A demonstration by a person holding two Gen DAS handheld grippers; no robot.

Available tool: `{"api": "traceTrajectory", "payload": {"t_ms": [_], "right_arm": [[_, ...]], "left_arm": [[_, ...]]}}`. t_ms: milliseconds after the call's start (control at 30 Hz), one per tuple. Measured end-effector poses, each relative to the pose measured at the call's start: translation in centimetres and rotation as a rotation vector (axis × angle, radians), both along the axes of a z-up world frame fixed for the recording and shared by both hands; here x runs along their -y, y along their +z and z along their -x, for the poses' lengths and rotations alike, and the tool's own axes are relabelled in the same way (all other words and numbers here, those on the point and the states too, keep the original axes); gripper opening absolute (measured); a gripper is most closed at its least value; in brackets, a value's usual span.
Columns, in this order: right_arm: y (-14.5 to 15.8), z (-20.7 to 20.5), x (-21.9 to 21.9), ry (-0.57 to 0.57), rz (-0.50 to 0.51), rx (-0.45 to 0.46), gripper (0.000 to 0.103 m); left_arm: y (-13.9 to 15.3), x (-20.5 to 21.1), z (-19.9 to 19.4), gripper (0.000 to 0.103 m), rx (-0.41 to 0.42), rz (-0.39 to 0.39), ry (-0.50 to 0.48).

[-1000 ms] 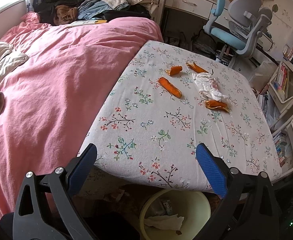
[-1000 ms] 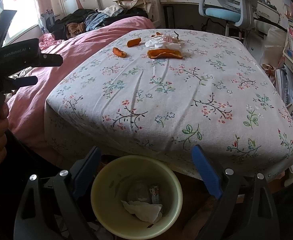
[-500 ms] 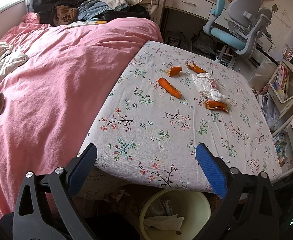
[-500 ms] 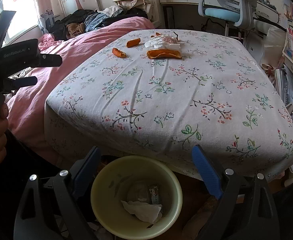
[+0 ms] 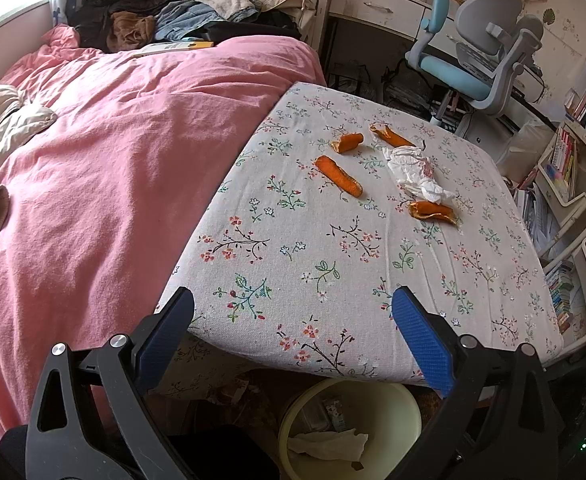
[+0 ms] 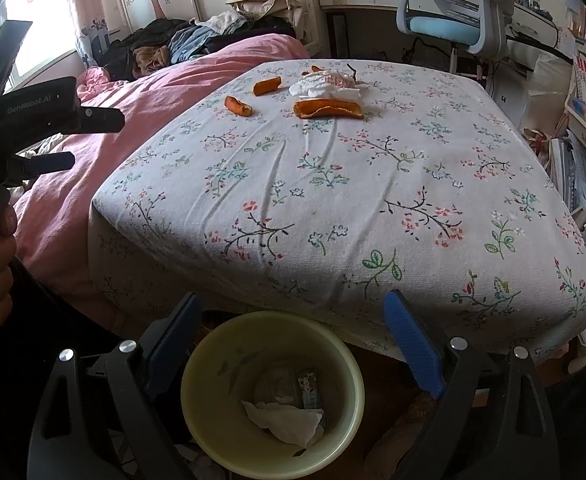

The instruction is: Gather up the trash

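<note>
Clearly we are near the start: our left gripper (image 5: 293,316) and right gripper (image 6: 291,314) both hang with their blue ribbed pads spread wide and nothing between them, at the near edge of the table (image 6: 413,208).

As for what looks done, the pale yellow bin (image 6: 197,400) on the floor under that near edge already holds a crumpled white tissue (image 6: 285,420) and a small printed wrapper (image 6: 309,388), so some trash seems collected.

What is left sits well away, toward the far side of the floral tablecloth (image 5: 333,260). We count four pieces of orange peel: a long curled strip (image 5: 338,175) on the left, a shorter curl (image 5: 347,142) beyond it, a thin piece (image 5: 389,135) at the far end, and a broad open piece (image 5: 431,212) nearest us on the right. Between the last two lies a wad of white tissue paper (image 5: 413,174), touching the broad peel.

The peels look leathery and stiff, bright outside and paler inside, curled into troughs that should give the pads an edge to pinch. The tissue is soft, wrinkled and light, and we judge it will compress to almost nothing. The cloth is a coarse weave with slight creases, draped over the table's rounded corners. To the left a rumpled pink bedcover (image 5: 113,160) lies against the table.
</note>
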State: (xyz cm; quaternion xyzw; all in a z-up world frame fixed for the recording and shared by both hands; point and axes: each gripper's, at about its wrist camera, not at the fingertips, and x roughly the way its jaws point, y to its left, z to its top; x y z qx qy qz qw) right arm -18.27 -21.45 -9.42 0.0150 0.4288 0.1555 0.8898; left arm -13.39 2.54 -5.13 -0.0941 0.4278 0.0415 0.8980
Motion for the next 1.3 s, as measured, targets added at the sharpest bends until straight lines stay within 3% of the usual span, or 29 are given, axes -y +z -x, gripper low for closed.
{"api": "traceTrajectory", "payload": {"t_ms": [1300], "right_arm": [[-0.08,0.03,-0.21,0.000,0.010,-0.001,0.088]], "left_arm": [[0.07,-0.13,0.05,0.096,-0.005,0.001,0.000]]}}
